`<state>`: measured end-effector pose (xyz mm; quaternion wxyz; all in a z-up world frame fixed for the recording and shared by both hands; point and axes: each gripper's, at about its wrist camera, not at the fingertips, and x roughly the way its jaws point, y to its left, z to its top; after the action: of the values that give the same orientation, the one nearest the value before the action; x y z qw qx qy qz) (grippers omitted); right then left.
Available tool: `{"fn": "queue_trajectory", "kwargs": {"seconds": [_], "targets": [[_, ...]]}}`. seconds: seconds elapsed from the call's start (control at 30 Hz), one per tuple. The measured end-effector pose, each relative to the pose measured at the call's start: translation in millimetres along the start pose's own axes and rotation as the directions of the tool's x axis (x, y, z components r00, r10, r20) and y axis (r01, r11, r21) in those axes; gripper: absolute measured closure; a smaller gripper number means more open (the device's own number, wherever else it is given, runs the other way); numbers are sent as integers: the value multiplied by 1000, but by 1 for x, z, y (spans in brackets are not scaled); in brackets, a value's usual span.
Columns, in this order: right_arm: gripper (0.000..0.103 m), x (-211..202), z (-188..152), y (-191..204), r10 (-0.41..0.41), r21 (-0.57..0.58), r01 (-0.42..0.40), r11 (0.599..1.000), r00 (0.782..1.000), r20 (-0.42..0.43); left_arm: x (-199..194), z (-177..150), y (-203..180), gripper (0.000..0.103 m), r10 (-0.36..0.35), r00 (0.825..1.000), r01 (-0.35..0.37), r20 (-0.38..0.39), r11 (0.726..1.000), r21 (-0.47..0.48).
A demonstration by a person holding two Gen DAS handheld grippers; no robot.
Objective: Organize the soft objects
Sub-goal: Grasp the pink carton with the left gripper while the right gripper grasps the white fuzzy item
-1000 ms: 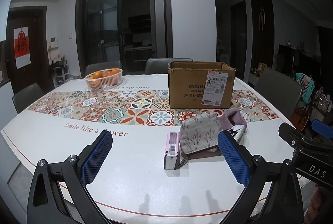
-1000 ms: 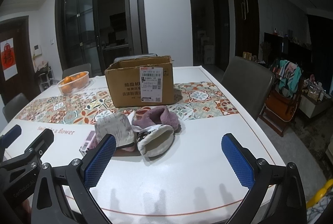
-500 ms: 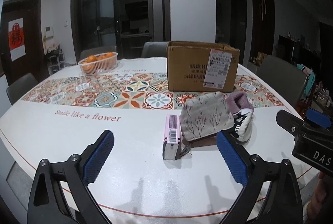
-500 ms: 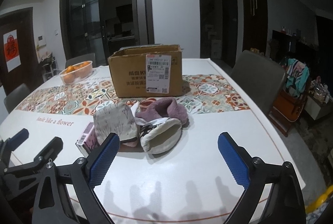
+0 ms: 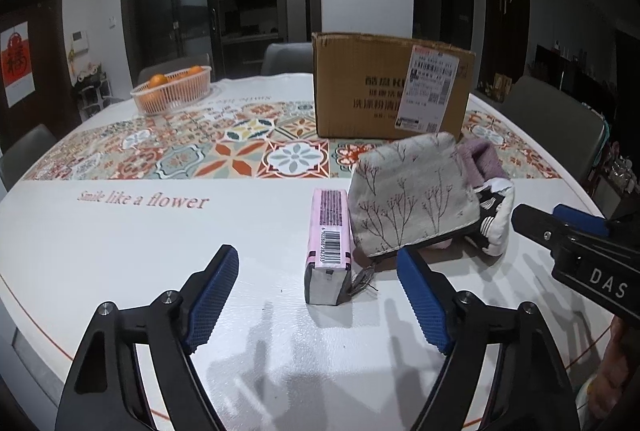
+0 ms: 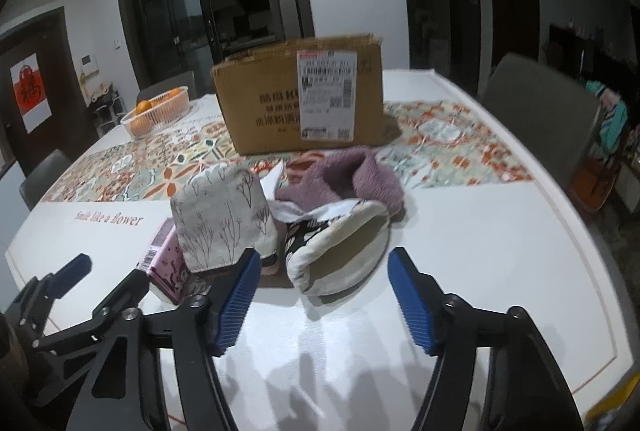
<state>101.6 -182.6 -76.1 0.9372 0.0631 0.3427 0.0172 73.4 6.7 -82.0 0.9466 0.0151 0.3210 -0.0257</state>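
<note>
Both grippers have come lower and closer to the pile of soft things than a second ago, and the jaws of each have just been closing, with nothing pressed between the pads. The left gripper (image 5: 318,297) stands fairly wide above the white table (image 5: 120,251); the narrow pink packet with a barcode (image 5: 328,231) lies just ahead of the gap between its blue pads, its near end closest to the gripper. The beige fabric pouch printed with bare branches (image 5: 412,195) lies just right of the packet, touching it, and the right blue pad sits in front of the pouch's lower corner.

The right gripper (image 6: 320,293) is narrower but still apart; the cream-soled slipper with a black patterned upper (image 6: 340,251) lies on its side just beyond the gap, sole towards the camera. The fluffy purple slipper (image 6: 352,179) lies behind it, touching it. The pouch leans against the left of the slippers, just above the gripper's left pad.

Behind the pile stands a brown cardboard box with a white shipping label (image 6: 300,99) on the patterned tile runner (image 5: 200,151). A pink basket of oranges (image 5: 172,89) sits well apart, far left. Bare table spreads right of the slippers up to the rounded edge, and left of the packet.
</note>
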Motion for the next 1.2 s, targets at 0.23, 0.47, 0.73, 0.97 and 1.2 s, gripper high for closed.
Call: {"fn": "queue_trajectory", "kwargs": {"seconds": [0.23,0.47,0.73,0.97,1.2], "targets": [[58,25,-2,1,45,20,-43,999,996,-82,21,-1,-1,35,-11,998,12,-54,1000,10],[67,39,-2,5,52,2,-52,999,993,-110,36,1,2,53,-25,995,26,-97,1000,6],[86,46,3,12,51,-27,-54,998,991,-122,41,3,6,75,-41,992,40,-117,999,-8],[88,28,11,16,44,-51,-48,998,996,-73,27,10,7,76,-54,995,52,-82,998,-19],[88,-2,22,16,51,-45,-51,998,999,-3,2,25,3,77,-71,997,71,-12,997,-19]]}}
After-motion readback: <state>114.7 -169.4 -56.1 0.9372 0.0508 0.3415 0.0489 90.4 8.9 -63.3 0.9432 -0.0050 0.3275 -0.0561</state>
